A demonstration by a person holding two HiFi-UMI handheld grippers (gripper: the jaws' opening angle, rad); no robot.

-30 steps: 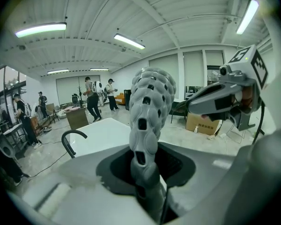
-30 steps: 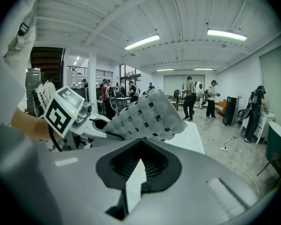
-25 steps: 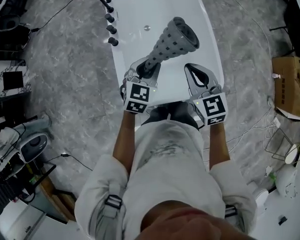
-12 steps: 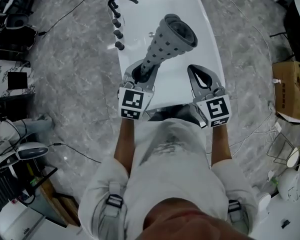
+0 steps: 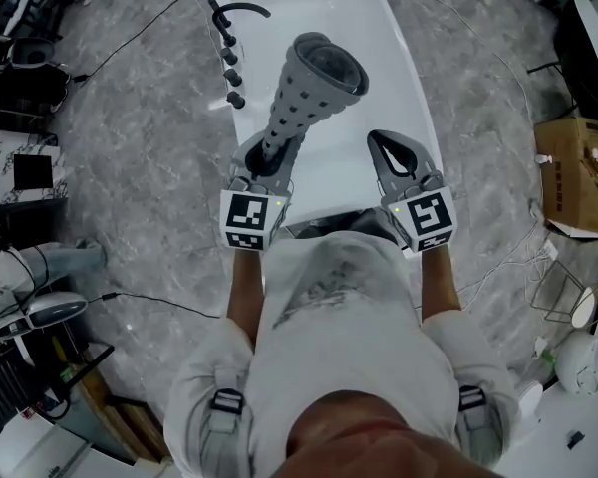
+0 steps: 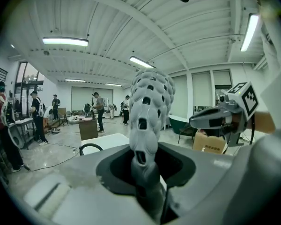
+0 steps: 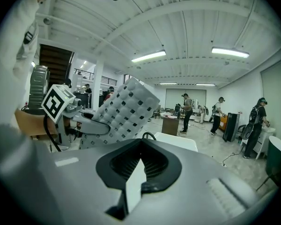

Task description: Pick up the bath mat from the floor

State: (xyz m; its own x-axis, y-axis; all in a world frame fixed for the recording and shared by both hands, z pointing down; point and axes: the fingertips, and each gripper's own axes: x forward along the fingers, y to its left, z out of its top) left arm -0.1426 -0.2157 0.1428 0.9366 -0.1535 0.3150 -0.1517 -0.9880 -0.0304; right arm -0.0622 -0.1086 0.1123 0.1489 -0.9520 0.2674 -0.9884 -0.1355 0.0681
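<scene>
The bath mat (image 5: 304, 93) is a grey rubber mat with square holes, rolled into a tube. My left gripper (image 5: 269, 152) is shut on its lower end and holds it up over the white bathtub (image 5: 379, 78). In the left gripper view the bath mat (image 6: 150, 107) rises from between the jaws of my left gripper (image 6: 147, 172). My right gripper (image 5: 379, 139) hovers beside it to the right, jaws together and holding nothing. In the right gripper view my right gripper (image 7: 140, 142) shows only a thin slit, with the bath mat (image 7: 124, 114) to its left.
A black faucet with knobs (image 5: 234, 13) sits on the tub's left rim. A cardboard box (image 5: 578, 172) and cables lie on the grey marble floor at right, and equipment clutters the left side. Several people (image 7: 187, 107) stand far off in the room.
Both grippers have risen over the tub. The left one has carried the rolled mat higher and a little leftward, and the mat now stands steeper.
</scene>
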